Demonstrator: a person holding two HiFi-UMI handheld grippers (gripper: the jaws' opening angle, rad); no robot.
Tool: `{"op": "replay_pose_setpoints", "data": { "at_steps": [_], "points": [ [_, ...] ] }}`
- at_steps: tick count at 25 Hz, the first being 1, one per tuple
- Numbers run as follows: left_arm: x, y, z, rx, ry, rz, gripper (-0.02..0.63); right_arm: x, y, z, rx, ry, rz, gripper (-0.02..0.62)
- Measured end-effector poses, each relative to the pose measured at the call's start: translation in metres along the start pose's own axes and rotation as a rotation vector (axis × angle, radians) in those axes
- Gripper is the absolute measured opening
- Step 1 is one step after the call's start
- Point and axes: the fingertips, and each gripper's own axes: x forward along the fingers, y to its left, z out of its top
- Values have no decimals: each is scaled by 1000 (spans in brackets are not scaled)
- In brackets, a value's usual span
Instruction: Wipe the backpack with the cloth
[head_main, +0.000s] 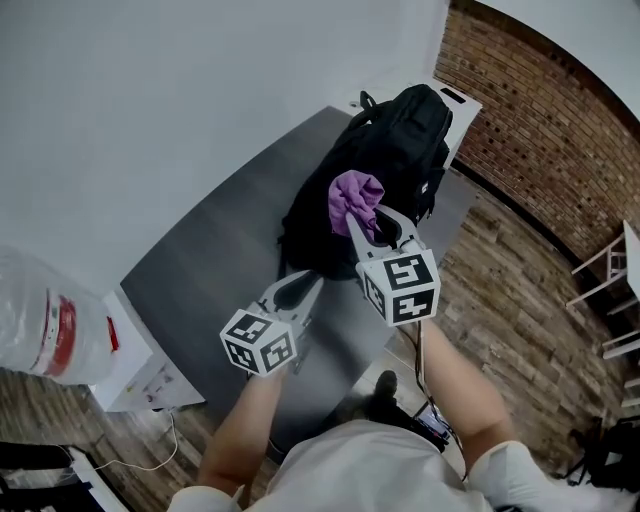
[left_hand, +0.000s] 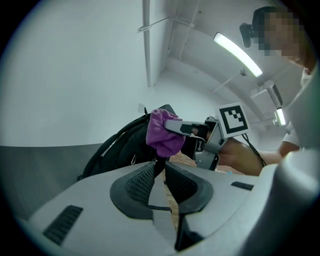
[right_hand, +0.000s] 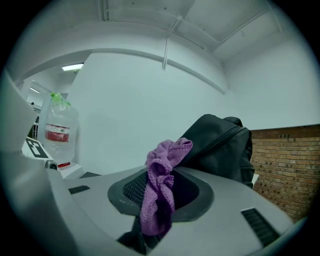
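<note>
A black backpack (head_main: 395, 140) lies on the grey table (head_main: 215, 250), also visible in the left gripper view (left_hand: 117, 147) and the right gripper view (right_hand: 220, 145). My right gripper (head_main: 378, 222) is shut on a bunched purple cloth (head_main: 355, 198) and holds it against the pack's near side. The cloth (right_hand: 160, 190) fills the gap between the pads and hangs over them. My left gripper (head_main: 303, 283) is at the pack's lower end, its jaws nearly together on a dark strap (left_hand: 158, 165). The left gripper view also shows the cloth (left_hand: 162, 132) in the right gripper (left_hand: 187, 129).
A large water bottle (head_main: 40, 320) stands on a white cabinet (head_main: 145, 375) at the left. A white wall runs behind the table and a brick wall (head_main: 540, 110) stands at the right. White furniture (head_main: 610, 290) is on the wooden floor.
</note>
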Motion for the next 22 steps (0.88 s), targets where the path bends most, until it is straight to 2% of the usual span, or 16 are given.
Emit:
{"op": "replay_pose_setpoints", "data": {
  "at_steps": [6, 12, 15, 22],
  "points": [
    [4, -1, -6, -5, 17, -6, 51, -12, -22, -12, 18, 10, -55, 101],
    [17, -4, -12, -9, 38, -24, 51, -9, -50, -30, 89, 47, -136, 101],
    [19, -4, -13, -12, 41, -26, 51, -2, -49, -37, 138, 67, -142, 101],
    [22, 0, -15, -16, 48, -23, 51, 13, -53, -43, 159, 85, -168, 101]
  ]
}}
